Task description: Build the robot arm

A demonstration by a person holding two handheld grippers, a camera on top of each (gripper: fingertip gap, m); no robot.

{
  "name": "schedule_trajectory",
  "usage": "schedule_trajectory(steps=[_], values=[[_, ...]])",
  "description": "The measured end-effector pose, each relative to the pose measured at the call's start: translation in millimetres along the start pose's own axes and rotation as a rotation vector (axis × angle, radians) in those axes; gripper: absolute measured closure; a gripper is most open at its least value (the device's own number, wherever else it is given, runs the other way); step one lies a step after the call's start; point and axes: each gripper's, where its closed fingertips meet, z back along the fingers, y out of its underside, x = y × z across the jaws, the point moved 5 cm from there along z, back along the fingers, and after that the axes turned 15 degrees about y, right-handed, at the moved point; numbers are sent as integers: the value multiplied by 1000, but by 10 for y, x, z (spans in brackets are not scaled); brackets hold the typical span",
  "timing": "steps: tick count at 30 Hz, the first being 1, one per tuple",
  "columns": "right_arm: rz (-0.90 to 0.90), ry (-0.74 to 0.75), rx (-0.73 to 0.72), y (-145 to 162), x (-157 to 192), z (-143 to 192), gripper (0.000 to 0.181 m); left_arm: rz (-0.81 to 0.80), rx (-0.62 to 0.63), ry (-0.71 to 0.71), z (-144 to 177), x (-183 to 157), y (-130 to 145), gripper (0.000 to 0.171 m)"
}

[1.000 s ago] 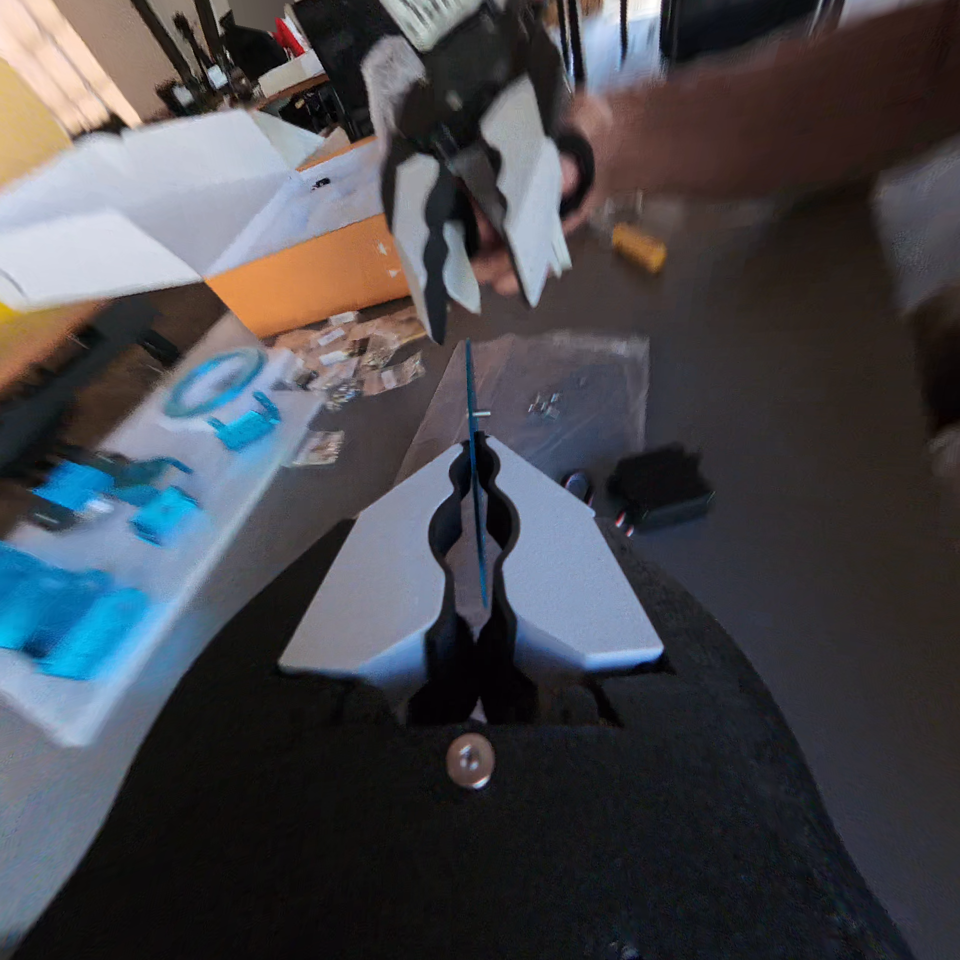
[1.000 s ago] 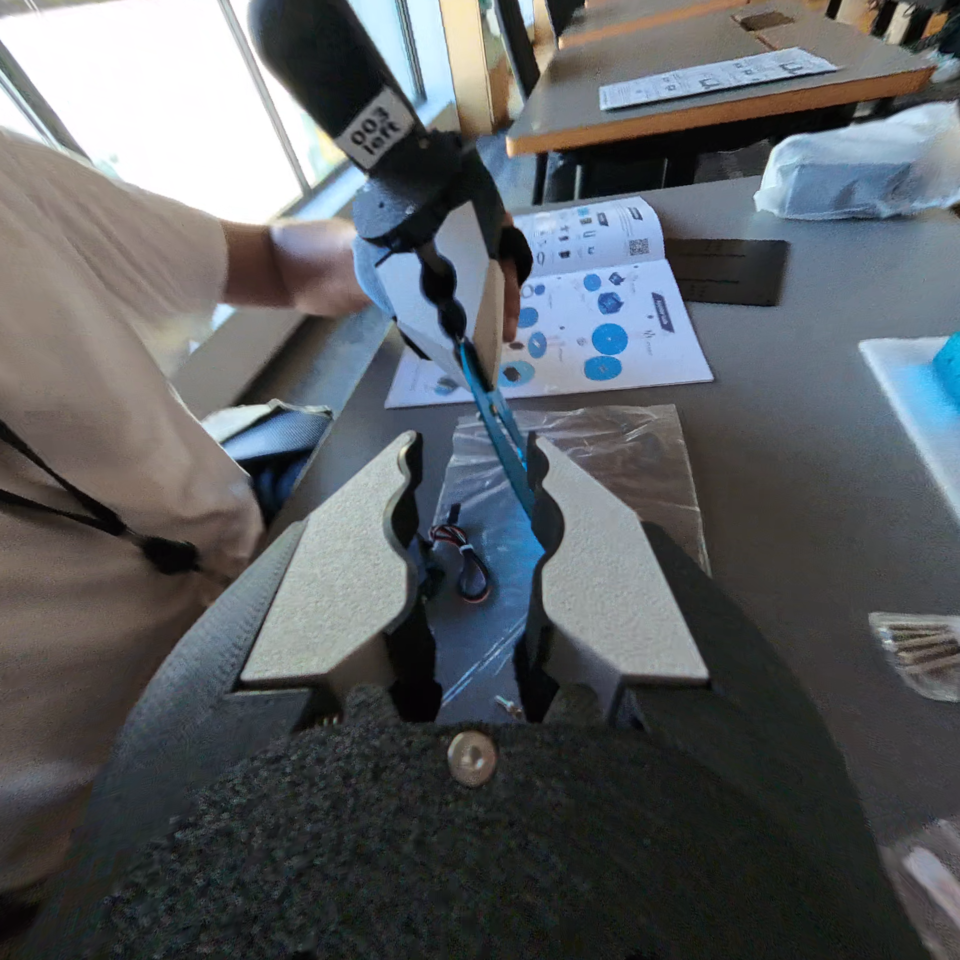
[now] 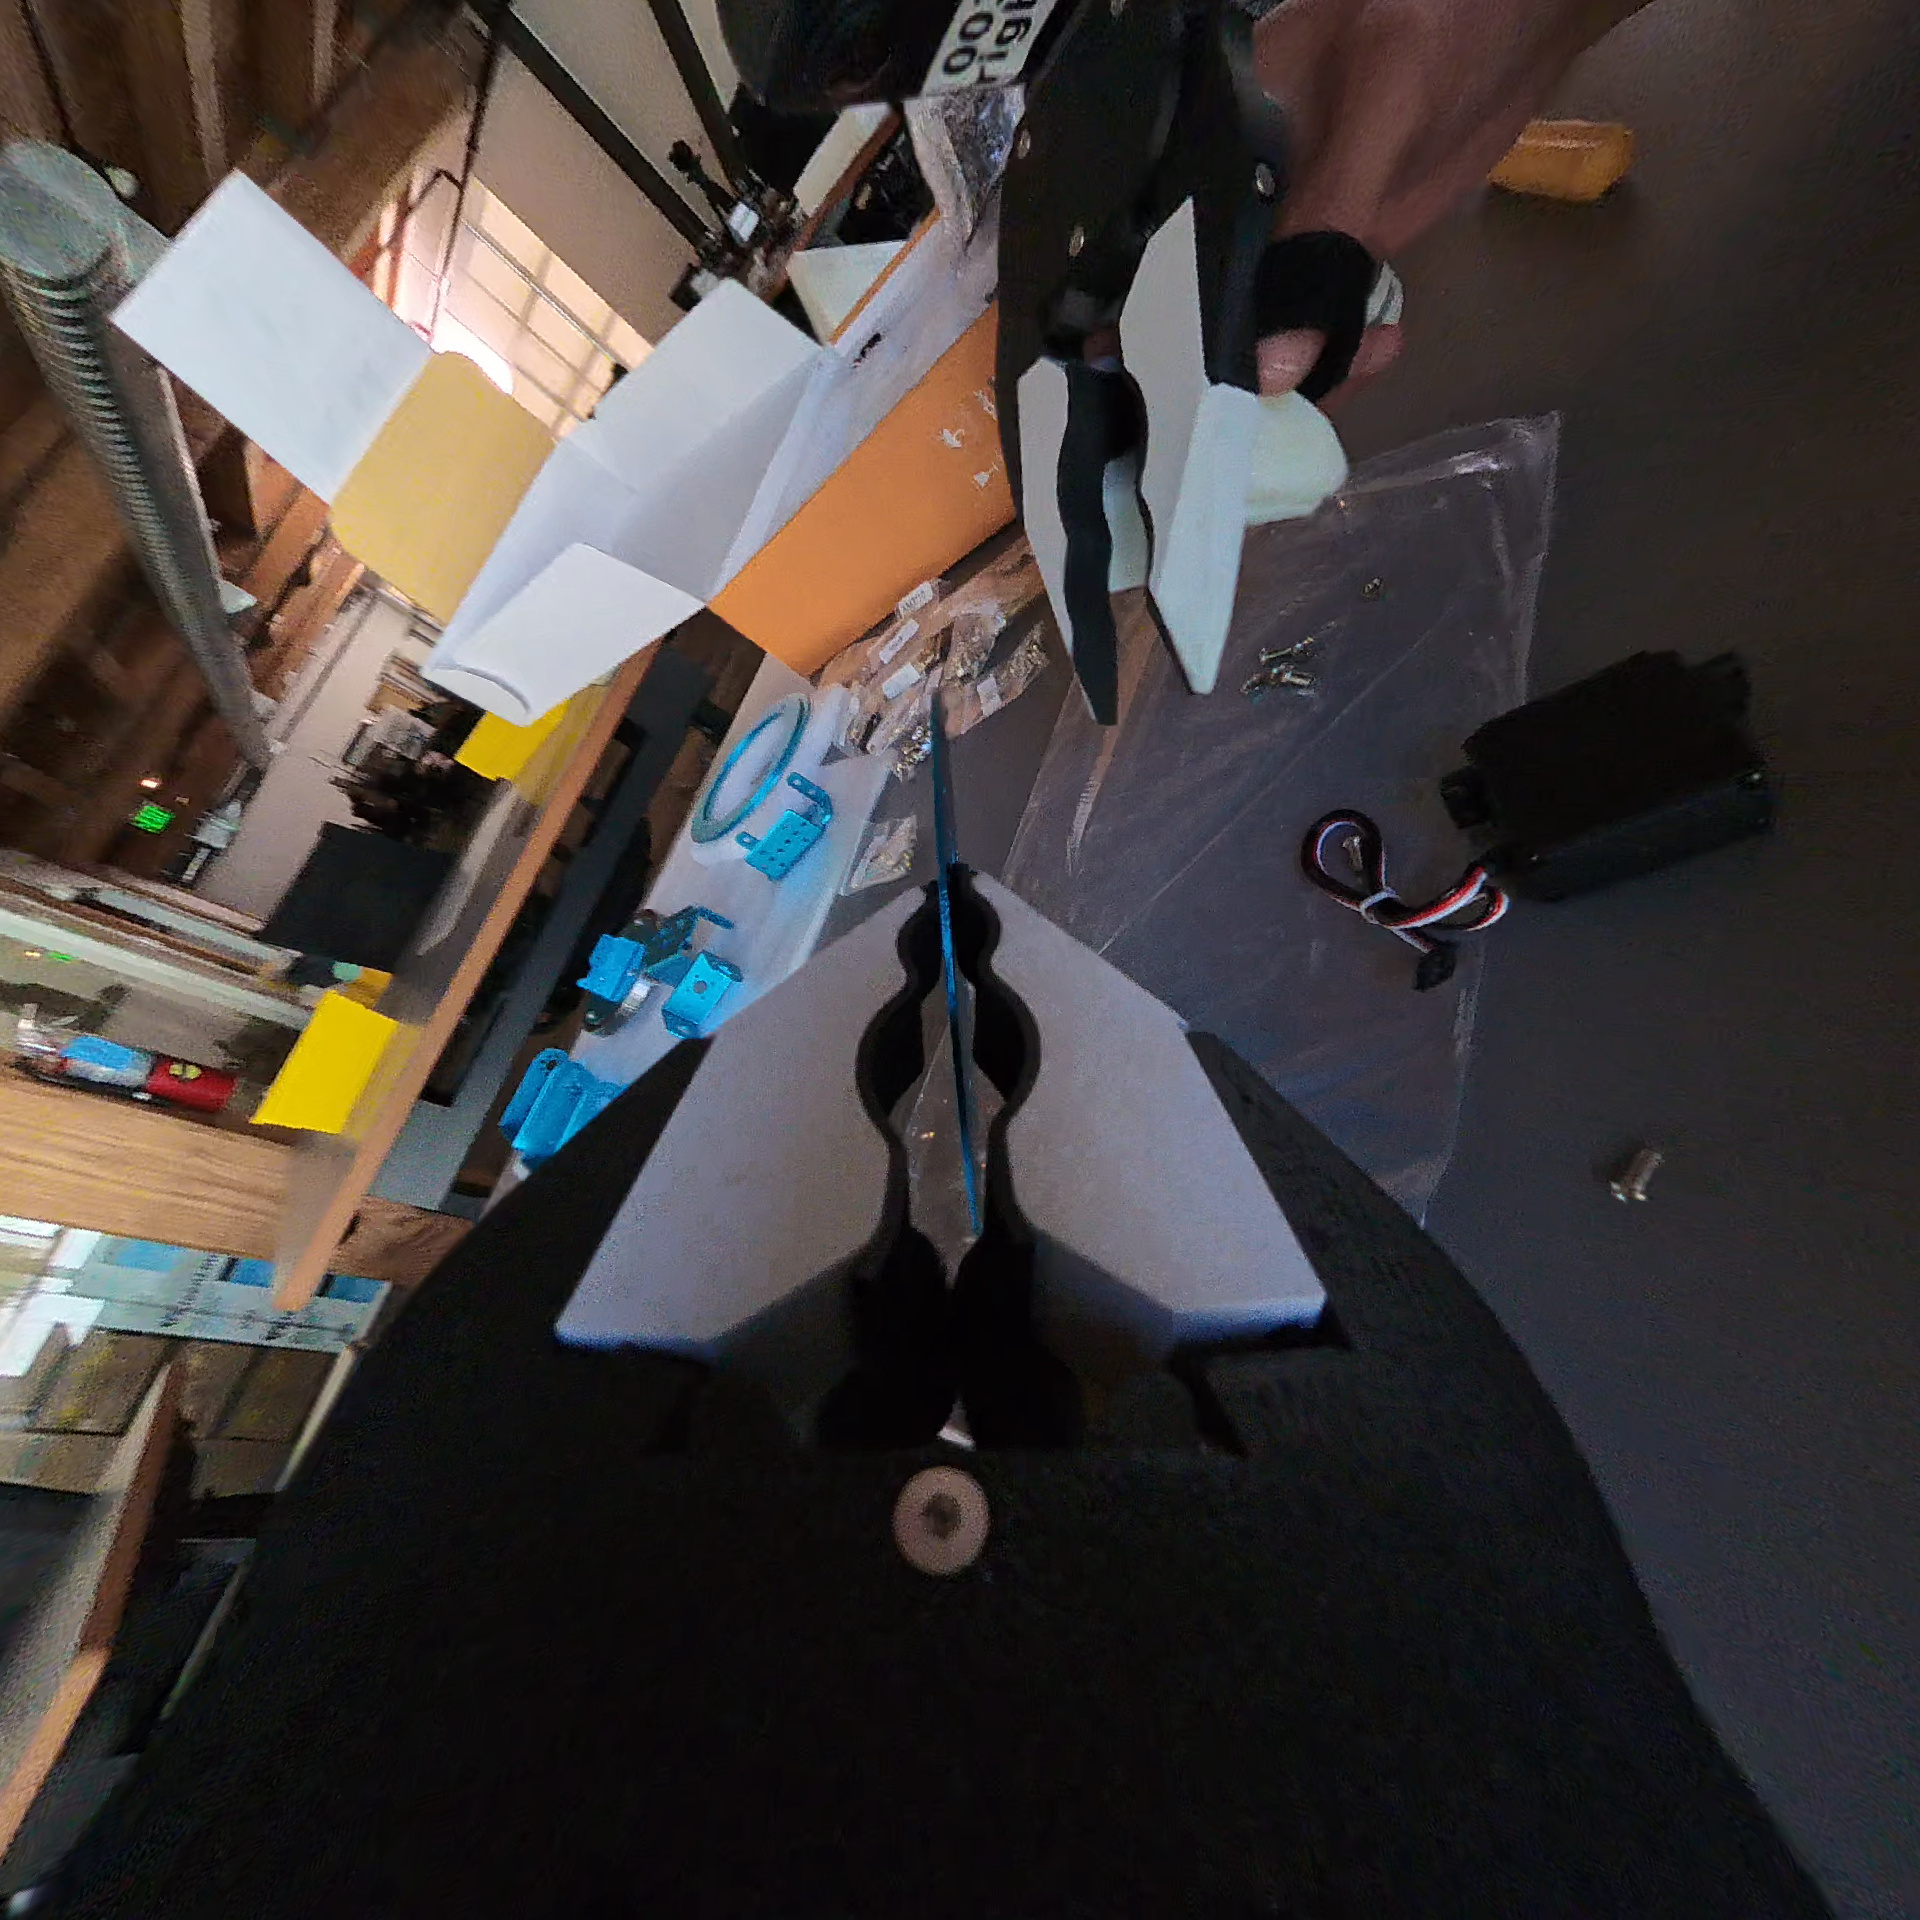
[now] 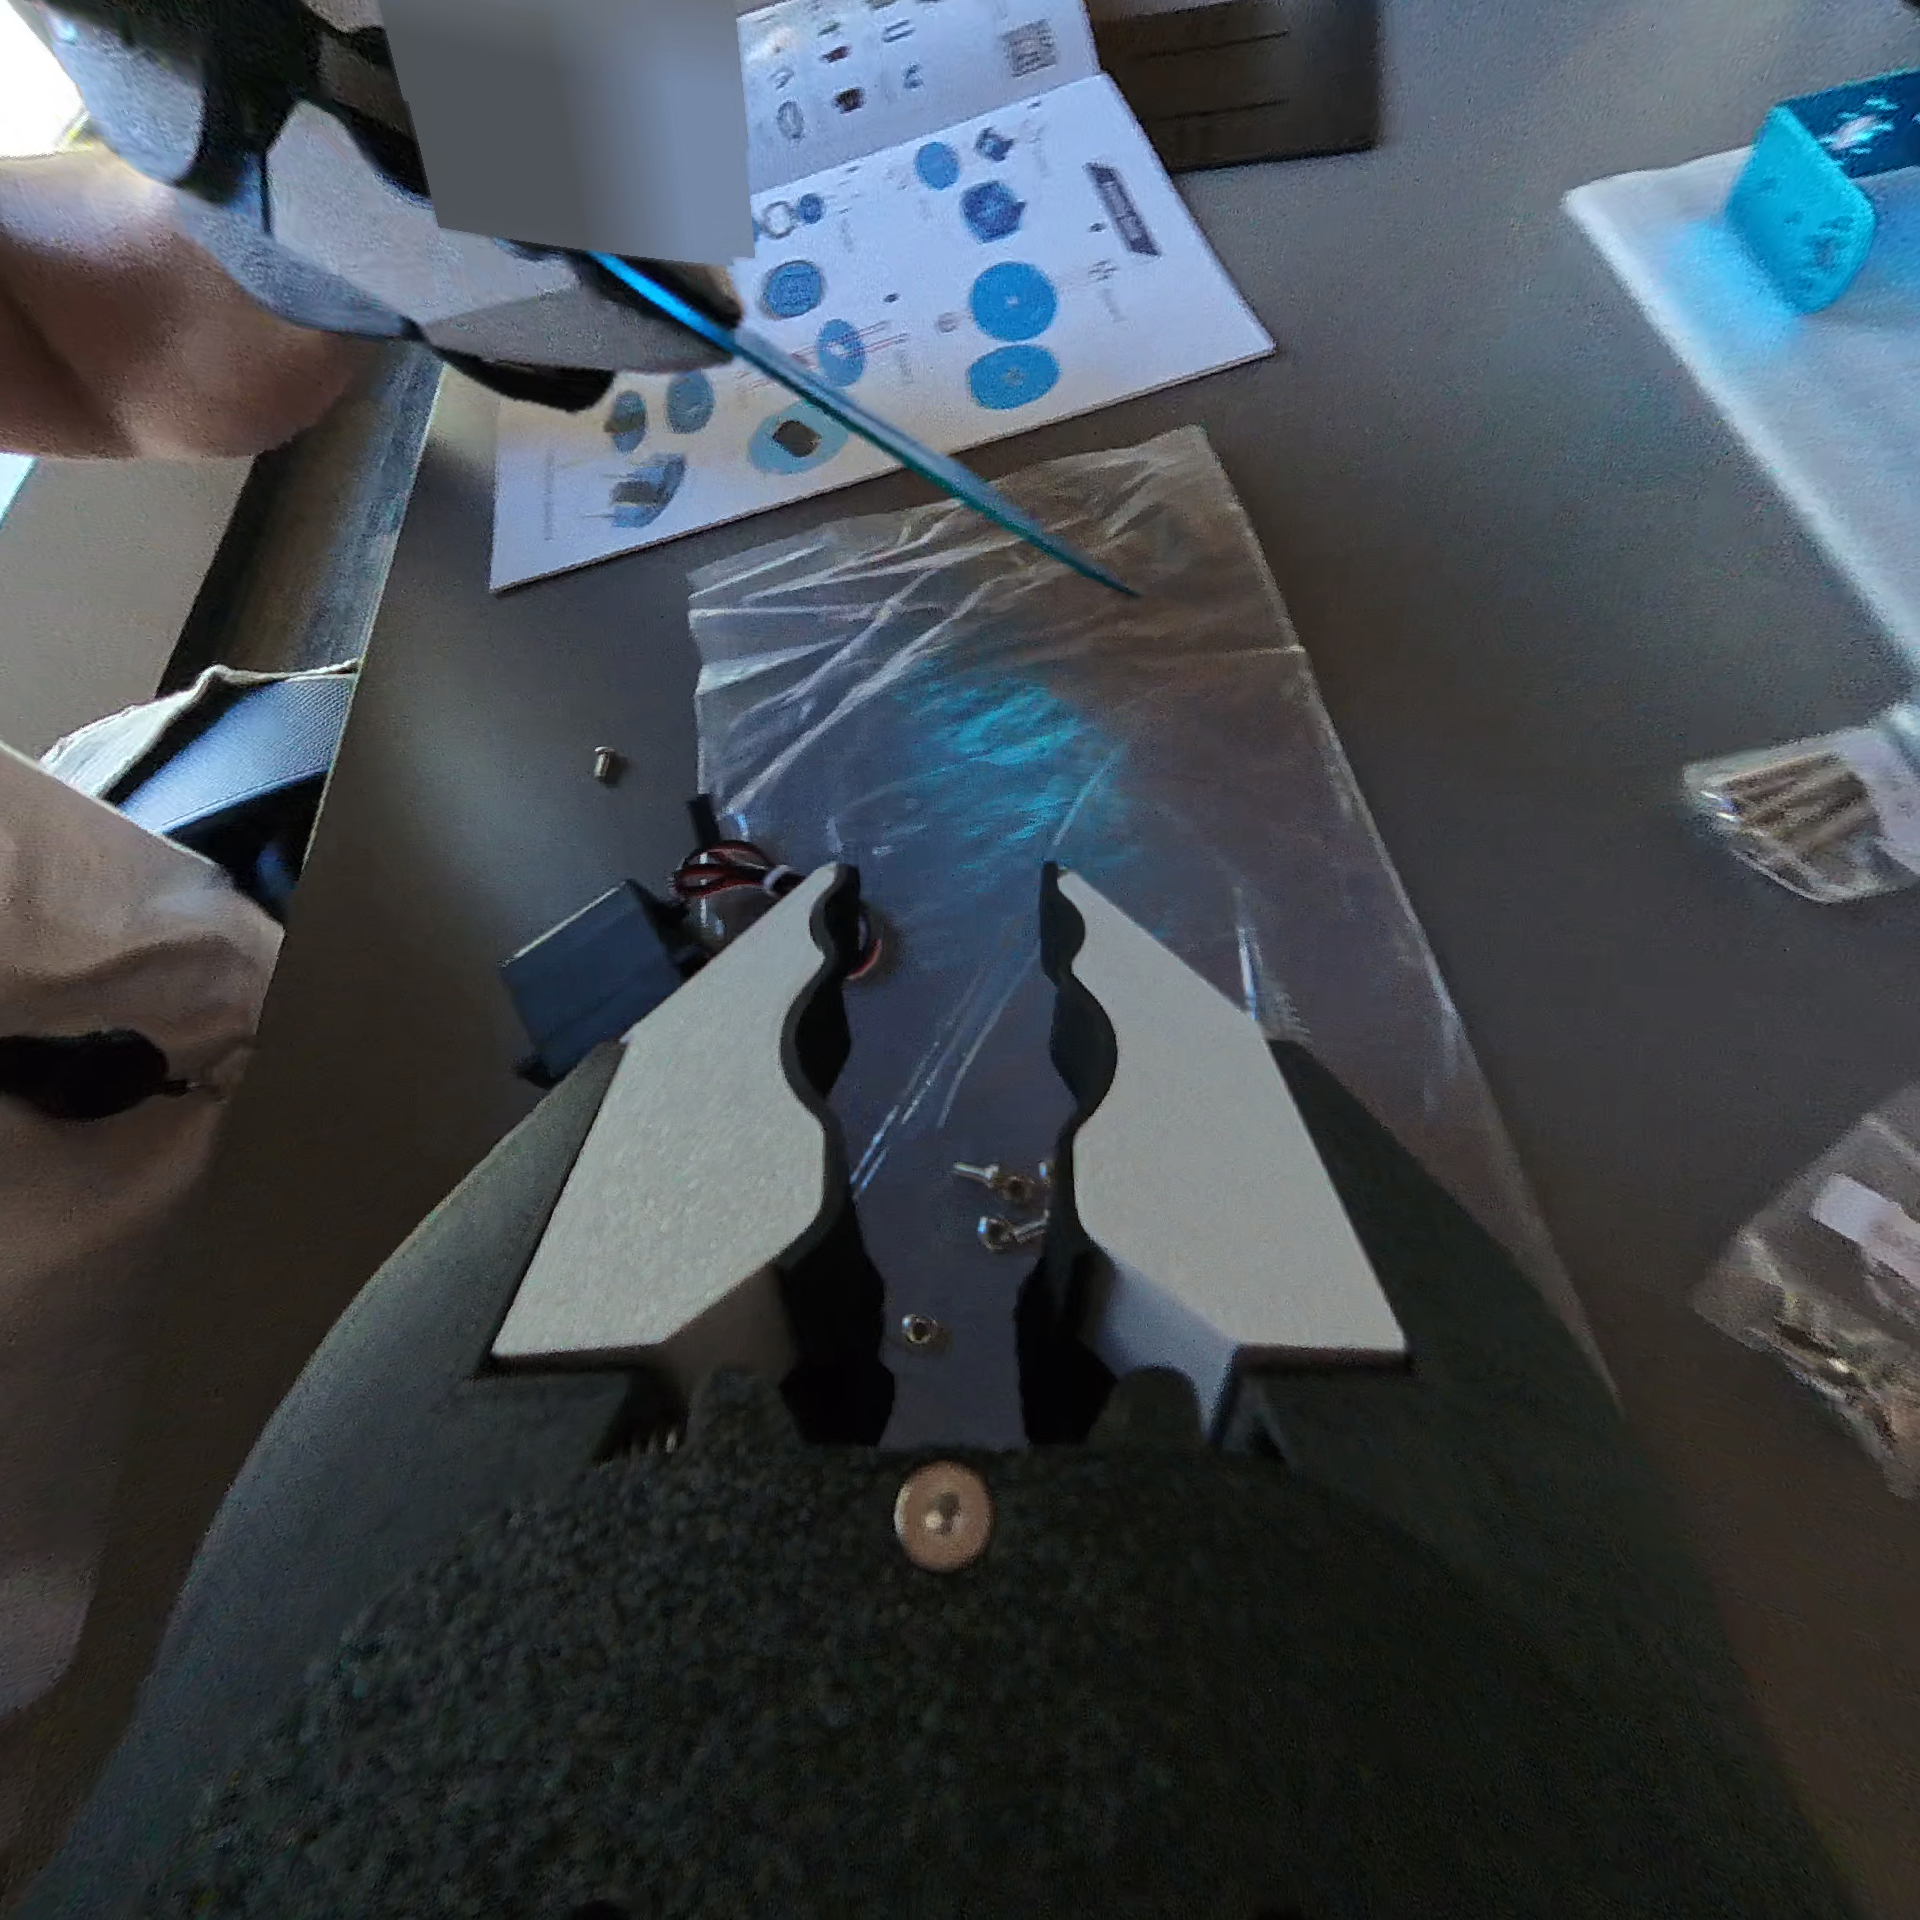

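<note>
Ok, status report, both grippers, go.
Left gripper shut on thin blue plate. Right gripper open, empty, over clear plastic bag. Loose screws beneath.

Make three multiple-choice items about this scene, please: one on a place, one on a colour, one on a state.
1. Where do the small screws lie?
A. on the clear bag
B. on the booklet
C. in the left gripper

2. What colour is the thin plate in the left gripper?
A. red
B. blue
C. yellow

3. How is the right gripper?
A. shut on a screw
B. shut on the plate
C. open

Key: 1 A, they rest on the plastic between the right gripper's fingers; 2 B, its edge shows blue; 3 C, its fingers stand apart, nothing between.
</note>
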Motion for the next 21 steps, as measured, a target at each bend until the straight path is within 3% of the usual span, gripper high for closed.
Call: schedule_trajectory(steps=[3, 5, 8, 12, 21], values=[[84, -34, 0, 37, 141, -81, 148, -254, 86, -104, 12, -53, 59, 171], [134, -40, 5, 68, 216, -122, 148, -325, 181, -131, 12, -93, 144, 171], [198, -114, 54, 147, 371, -168, 151, -257, 176, -61, -25, -224, 214, 171], [269, -101, 134, 231, 402, -237, 159, -270, 250, -6, -155, -317, 310, 171], [162, -138, 196, 230, 355, -356, 174, -289, 288, 65, -387, -325, 325, 171]])
